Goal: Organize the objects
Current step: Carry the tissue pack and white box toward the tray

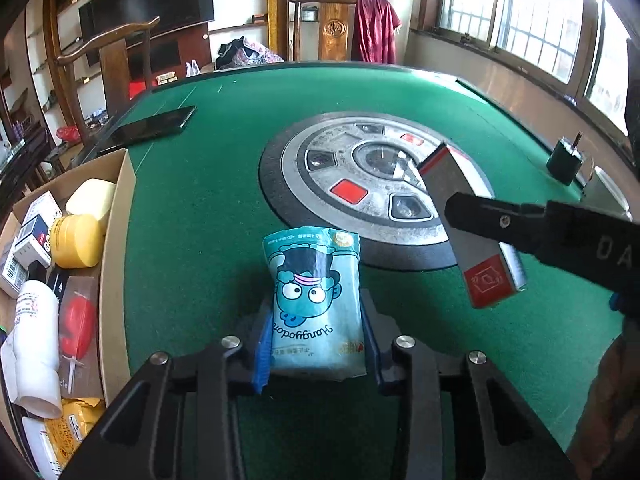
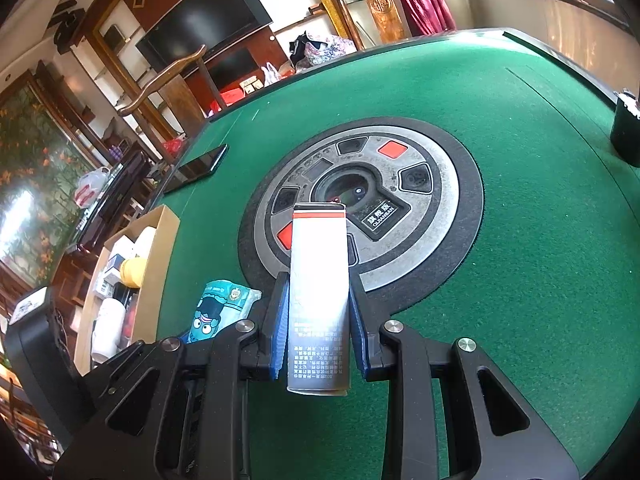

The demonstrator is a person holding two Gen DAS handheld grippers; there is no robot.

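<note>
Pouch [image 1: 316, 304] is clamped between the left gripper [image 1: 318, 344] pads, held just above the green table [image 1: 208, 208]. Silver carton [image 2: 319, 296] is pinched in the right gripper [image 2: 320, 340], raised over the centre dial [image 2: 420, 216]. Cardboard box [image 1: 116, 248] at the table's left edge is already well filled: yellow jar [image 1: 76, 240], white bottle [image 1: 34, 344], small packets. Judged late-stage; both held items not yet boxed. Phone [image 1: 152, 126] and a dark cup [image 1: 564, 162] are left on the felt.

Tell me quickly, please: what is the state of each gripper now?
Left gripper: closed on the blue cartoon packet.
Right gripper: closed on the grey and red box.
</note>
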